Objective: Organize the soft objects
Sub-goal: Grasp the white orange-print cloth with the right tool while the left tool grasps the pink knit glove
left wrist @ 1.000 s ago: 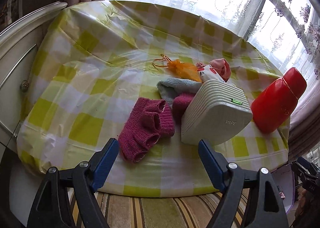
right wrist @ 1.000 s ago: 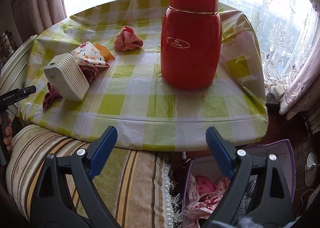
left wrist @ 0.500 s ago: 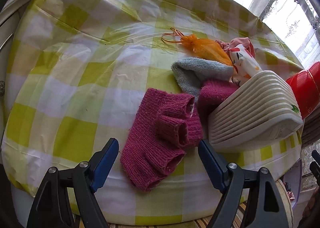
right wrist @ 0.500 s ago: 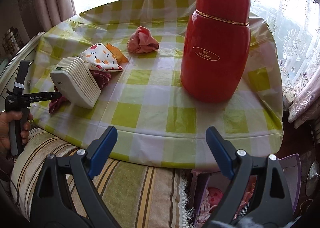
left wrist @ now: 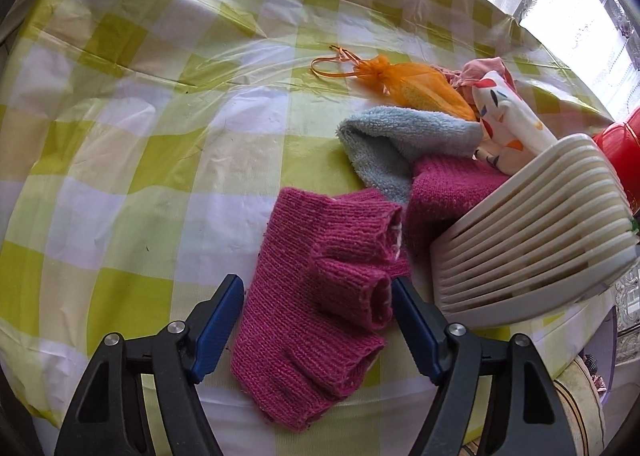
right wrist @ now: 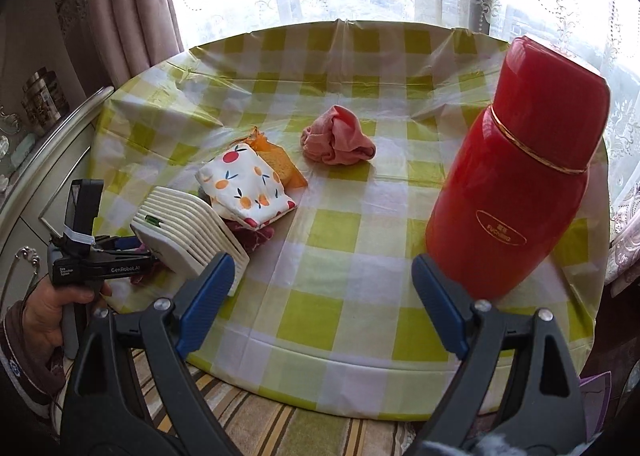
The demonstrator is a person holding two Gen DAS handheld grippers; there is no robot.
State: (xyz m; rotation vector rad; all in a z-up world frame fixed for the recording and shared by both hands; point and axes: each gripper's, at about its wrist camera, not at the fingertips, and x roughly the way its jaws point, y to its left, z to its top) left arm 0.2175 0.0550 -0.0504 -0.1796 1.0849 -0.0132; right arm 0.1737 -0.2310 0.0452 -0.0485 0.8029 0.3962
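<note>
Our left gripper (left wrist: 318, 296), fingers just narrowing but not pressing, straddles the ribbed magenta knitted glove (left wrist: 316, 320) lying rumpled at the counter (left wrist: 120, 144) near edge beside the ribbed white device (left wrist: 532, 240), while our right gripper (right wrist: 322, 276) hangs wide and empty over bare checked cloth.

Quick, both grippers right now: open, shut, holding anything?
Left gripper: open, jaws just closing around the magenta knit glove, not gripping yet.
Right gripper: open, empty.
</note>
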